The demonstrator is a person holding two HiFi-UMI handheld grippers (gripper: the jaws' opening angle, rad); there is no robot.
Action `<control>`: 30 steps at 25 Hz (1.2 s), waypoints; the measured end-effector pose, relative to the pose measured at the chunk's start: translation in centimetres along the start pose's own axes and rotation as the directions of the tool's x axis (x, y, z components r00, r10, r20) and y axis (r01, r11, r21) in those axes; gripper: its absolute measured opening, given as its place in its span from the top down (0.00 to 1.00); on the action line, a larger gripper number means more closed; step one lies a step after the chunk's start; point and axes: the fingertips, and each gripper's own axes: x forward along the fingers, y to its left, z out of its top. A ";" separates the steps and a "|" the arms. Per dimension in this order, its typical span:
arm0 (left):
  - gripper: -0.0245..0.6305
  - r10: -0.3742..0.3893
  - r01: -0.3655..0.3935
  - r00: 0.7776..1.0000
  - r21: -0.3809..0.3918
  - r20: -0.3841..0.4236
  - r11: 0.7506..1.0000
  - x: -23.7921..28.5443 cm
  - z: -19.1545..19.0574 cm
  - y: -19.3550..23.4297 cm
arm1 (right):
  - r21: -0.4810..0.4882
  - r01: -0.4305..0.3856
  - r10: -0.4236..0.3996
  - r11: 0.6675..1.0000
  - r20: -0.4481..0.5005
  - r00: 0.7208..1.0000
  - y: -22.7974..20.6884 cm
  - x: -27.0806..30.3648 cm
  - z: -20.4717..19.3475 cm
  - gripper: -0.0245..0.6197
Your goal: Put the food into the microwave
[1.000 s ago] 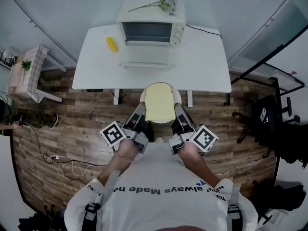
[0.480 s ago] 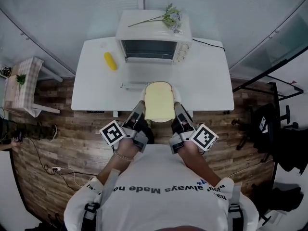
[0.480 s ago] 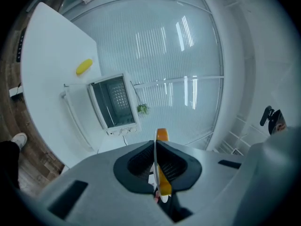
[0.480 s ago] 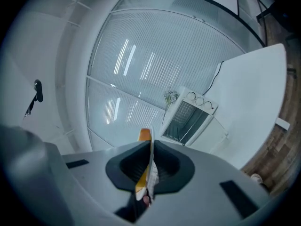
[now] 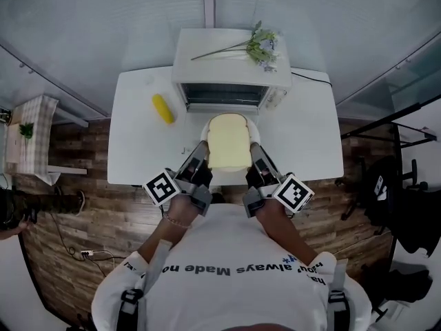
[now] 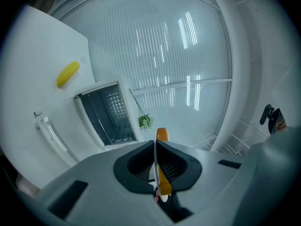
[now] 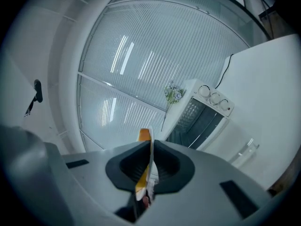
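Between left tongs (image 5: 202, 150) and right tongs (image 5: 255, 150), the bread plate (image 5: 204, 129) hangs clamped.

**A:** What does the scene rest on?
**B:** A floor of brown wooden planks (image 5: 103, 205), which carries a white rectangular table (image 5: 310, 136) set against a wall of ribbed, pale translucent panels (image 5: 138, 19).

**A:** And on the table?
**B:** A yellow oblong piece resembling a corn cob (image 5: 162, 108) lies on the left half, well clear of the edge. Farther back lies a sprig of small pale flowers with green leaves (image 5: 262, 47), stems to the left.

**A:** At the margins?
**B:** At the left, a small side table under a checked cloth (image 5: 41, 140) bears a green plant (image 5: 26, 129). At the right, a black office chair (image 5: 386, 185). At the lower left, a white power strip (image 5: 88, 253) with trailing cords.
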 end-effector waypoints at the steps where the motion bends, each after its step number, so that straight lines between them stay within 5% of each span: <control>1: 0.93 -0.001 0.000 1.000 -0.001 -0.001 1.000 0.6 0.9 0.3 | -0.002 -0.002 0.002 1.000 0.002 1.000 0.0 1.1 0.2 0.92; 12: 0.93 0.019 -0.019 1.000 -0.012 -0.012 1.000 4.3 5.4 3.0 | 0.021 0.032 -0.032 0.999 0.000 0.999 -1.8 7.0 1.2 0.92; 30: 0.93 0.048 -0.048 0.999 -0.028 0.010 0.998 9.8 2.3 3.4 | 0.026 0.028 -0.027 0.999 -0.038 0.999 -4.6 6.5 7.0 0.92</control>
